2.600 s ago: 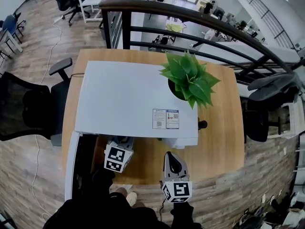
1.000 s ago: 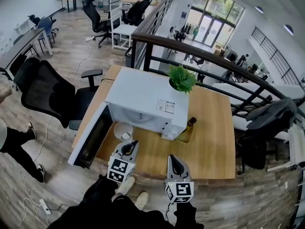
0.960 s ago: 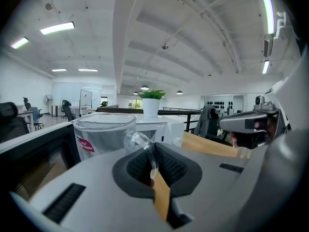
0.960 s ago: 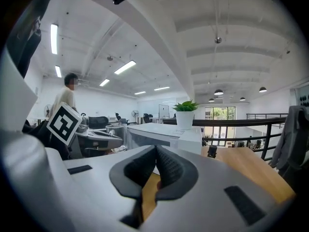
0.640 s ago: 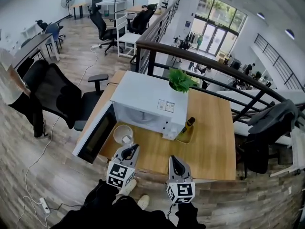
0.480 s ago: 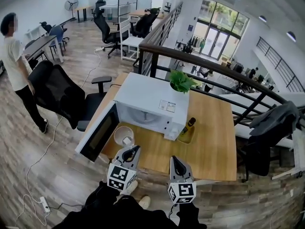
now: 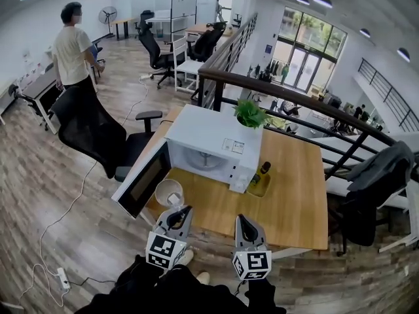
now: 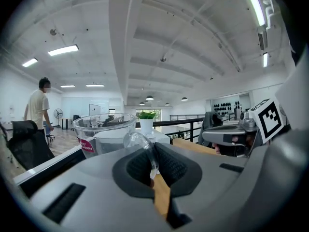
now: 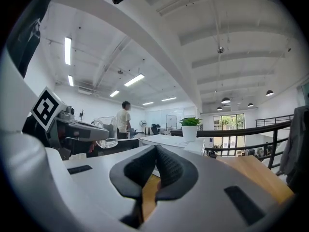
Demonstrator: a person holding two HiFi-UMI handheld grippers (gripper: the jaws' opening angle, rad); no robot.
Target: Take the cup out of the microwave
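Observation:
The clear glass cup (image 7: 169,191) hangs in front of the white microwave (image 7: 213,142), outside its cavity, over the table's front left corner. My left gripper (image 7: 183,210) is shut on the cup's handle. In the left gripper view the handle (image 8: 140,141) sits pinched between the dark pads (image 8: 169,164), and the cup (image 8: 104,134) stands upright just beyond them. The microwave door (image 7: 145,182) stands open to the left. To the right of the left one, my right gripper (image 7: 241,219) is shut and holds nothing; its pads (image 9: 166,164) touch each other.
A potted plant (image 7: 251,113) stands on the microwave's top. A dark bottle (image 7: 262,171) stands on a tray right of the microwave. A black office chair (image 7: 91,133) is left of the wooden table (image 7: 294,201). A person (image 7: 72,44) stands far left.
Both grippers have drawn back from the microwave and risen a little, the cup going with the left one. The view has pulled back. A person has walked farther into the room at left.

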